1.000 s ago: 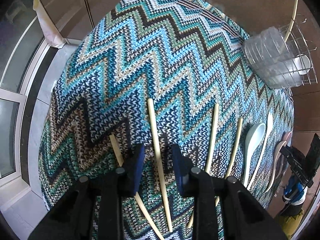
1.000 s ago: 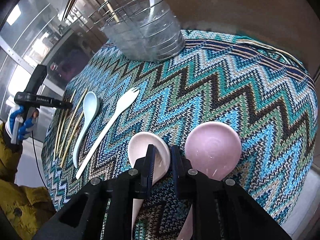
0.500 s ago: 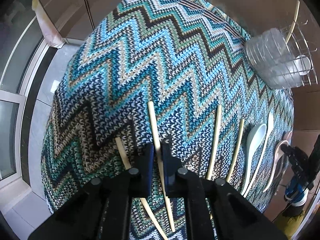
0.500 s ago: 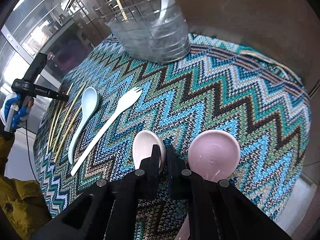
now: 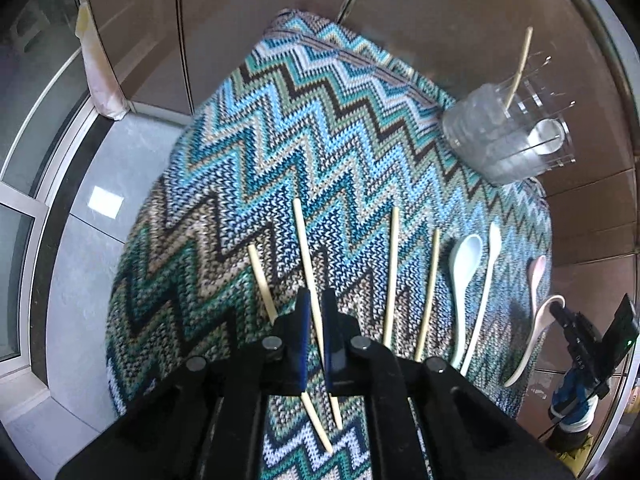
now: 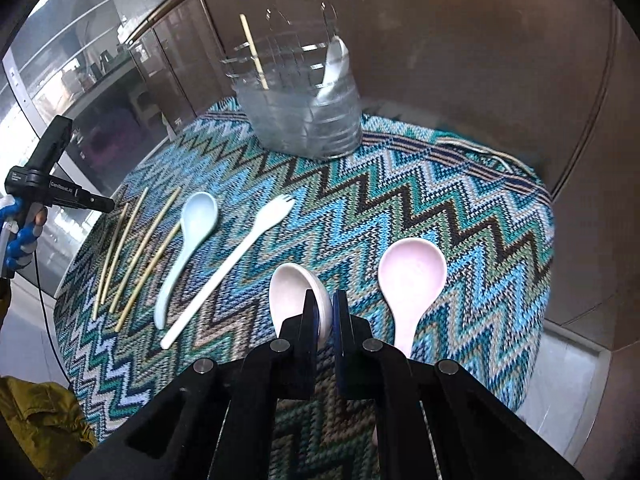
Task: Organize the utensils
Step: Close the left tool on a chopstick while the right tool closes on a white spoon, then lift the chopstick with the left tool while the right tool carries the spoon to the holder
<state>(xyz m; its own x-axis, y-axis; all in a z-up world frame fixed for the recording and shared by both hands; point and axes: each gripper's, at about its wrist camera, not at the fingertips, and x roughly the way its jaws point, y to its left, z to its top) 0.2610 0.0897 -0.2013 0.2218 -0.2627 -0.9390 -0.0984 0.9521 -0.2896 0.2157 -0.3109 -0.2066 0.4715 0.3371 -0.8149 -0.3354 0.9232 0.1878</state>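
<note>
My left gripper (image 5: 316,300) is shut on a pale chopstick (image 5: 304,240), which is raised a little above the zigzag cloth (image 5: 280,140). Three more chopsticks (image 5: 392,272) lie on the cloth beside it. My right gripper (image 6: 325,300) is shut on the rim of a cream spoon (image 6: 292,292), lifted off the cloth. A pink spoon (image 6: 412,272) lies to its right. To its left lie a white spork (image 6: 256,236) and a light blue spoon (image 6: 196,220). At the back stands the clear utensil holder (image 6: 304,112), with one chopstick and a white spoon inside.
The cloth-covered table ends close behind the holder against brown wall panels (image 6: 480,60). A person's hand (image 6: 24,232) carries the left gripper at the table's left edge. Tiled floor (image 5: 92,200) and a window frame lie beyond the left side.
Both grippers closed, the left on the chopstick and the right on the cream spoon. Both then rose and drew back from the cloth with their utensils.
</note>
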